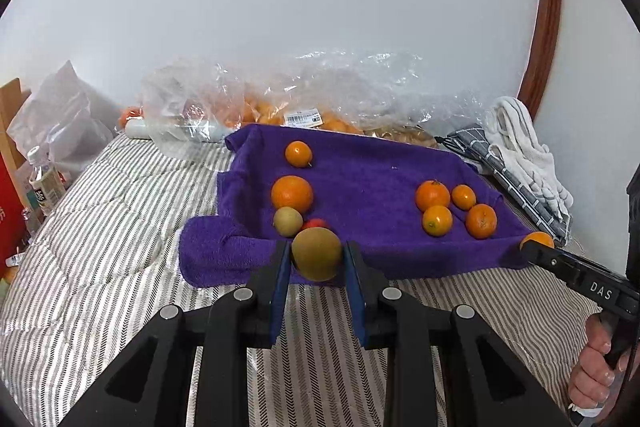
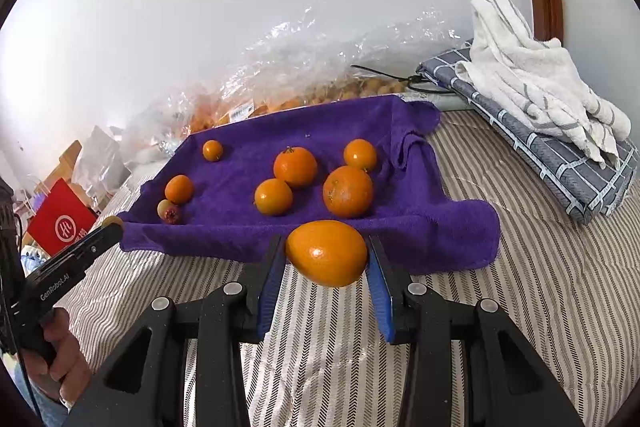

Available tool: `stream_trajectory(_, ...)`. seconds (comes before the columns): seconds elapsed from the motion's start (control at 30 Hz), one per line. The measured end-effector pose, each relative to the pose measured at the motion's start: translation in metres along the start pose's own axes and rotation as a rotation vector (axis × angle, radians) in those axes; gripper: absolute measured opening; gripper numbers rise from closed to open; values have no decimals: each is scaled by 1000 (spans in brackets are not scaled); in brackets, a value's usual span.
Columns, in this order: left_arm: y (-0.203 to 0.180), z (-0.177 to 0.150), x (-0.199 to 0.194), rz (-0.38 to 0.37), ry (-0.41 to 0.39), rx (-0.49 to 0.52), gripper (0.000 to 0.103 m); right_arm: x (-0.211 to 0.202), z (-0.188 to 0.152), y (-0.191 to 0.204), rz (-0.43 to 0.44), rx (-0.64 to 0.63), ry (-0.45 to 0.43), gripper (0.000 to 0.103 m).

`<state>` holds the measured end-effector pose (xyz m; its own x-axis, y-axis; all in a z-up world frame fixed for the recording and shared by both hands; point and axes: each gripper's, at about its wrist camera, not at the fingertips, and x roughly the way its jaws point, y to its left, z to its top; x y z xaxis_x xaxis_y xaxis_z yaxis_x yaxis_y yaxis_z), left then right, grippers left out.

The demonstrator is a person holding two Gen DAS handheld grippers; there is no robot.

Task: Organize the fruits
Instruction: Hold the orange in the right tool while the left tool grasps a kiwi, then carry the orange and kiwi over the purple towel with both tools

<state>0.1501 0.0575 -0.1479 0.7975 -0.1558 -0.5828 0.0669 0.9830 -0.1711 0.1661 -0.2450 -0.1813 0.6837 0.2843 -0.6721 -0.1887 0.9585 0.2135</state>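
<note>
Carrying a brownish-green kiwi [image 1: 317,253] between its blue pads, the left gripper [image 1: 316,259] hovers at the near edge of the purple towel [image 1: 372,167], just short of the smaller kiwi [image 1: 287,221] beside the big orange [image 1: 292,193]; setting it there seems next. Seen from the right wrist, the right gripper [image 2: 327,259] clamps an orange [image 2: 327,253], held before the cluster of four oranges [image 2: 347,191], where it likely belongs.

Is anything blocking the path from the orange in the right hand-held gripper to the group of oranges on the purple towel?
Nothing visible does. The orange sits in the right hand-held gripper at the towel's near edge, and only bare towel lies between it and the four oranges just beyond.
</note>
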Motion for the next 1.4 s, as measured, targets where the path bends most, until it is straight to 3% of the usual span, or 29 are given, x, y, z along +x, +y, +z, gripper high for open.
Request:
stream_trajectory(0.73, 11, 4, -9, 14, -53, -59, 25, -2, -1, 8, 25, -31, -26, 40)
stream_trajectory(1.03, 15, 6, -14, 5, -79, -88, 25, -5, 2, 9, -19, -61, -58, 40)
stream_trajectory(1.23, 17, 8, -24, 19, -128, -91, 25, -13, 17, 14, -14, -79, -64, 40)
stream_trajectory(1.4, 17, 14, -33, 56, -173, -72, 25, -33, 44, 30, -9, -143, -118, 40)
